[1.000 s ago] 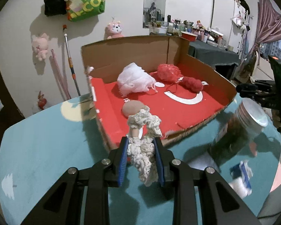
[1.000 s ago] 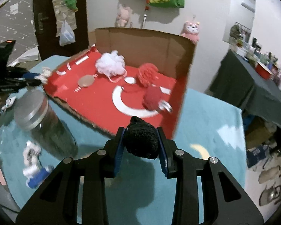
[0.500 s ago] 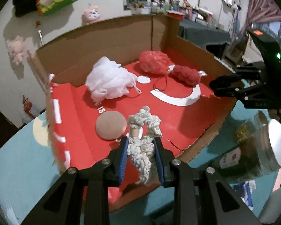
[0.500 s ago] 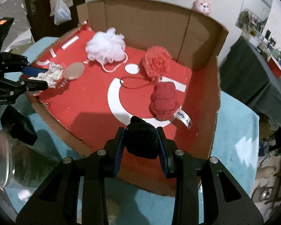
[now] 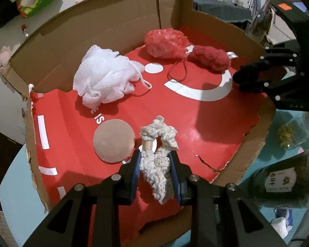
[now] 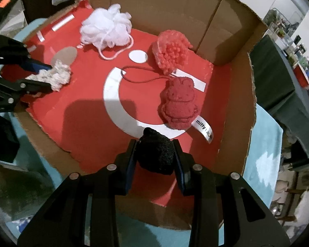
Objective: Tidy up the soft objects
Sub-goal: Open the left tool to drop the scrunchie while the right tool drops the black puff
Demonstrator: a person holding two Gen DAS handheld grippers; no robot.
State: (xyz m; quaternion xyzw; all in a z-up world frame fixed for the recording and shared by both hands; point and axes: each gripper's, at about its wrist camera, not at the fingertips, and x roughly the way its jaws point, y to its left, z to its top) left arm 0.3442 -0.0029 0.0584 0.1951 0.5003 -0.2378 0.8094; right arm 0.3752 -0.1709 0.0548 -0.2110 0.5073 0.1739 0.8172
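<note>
Teal tabletop [image 6: 263,144] bears red-lined cardboard box [image 6: 237,94] — cluttered, perhaps shelved, room behind.

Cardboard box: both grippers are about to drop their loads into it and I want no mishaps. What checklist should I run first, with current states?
1. Left gripper shut on the cream crochet piece: ok.
2. Right gripper shut on the black pompom: ok.
3. Both loads over the cardboard box, inside its walls: ok.
4. Bare red floor under each load: ok, though the tan disc lies close beside the crochet piece.
5. Height above the floor: cannot tell.
6. Grippers apart from each other: ok.
</note>
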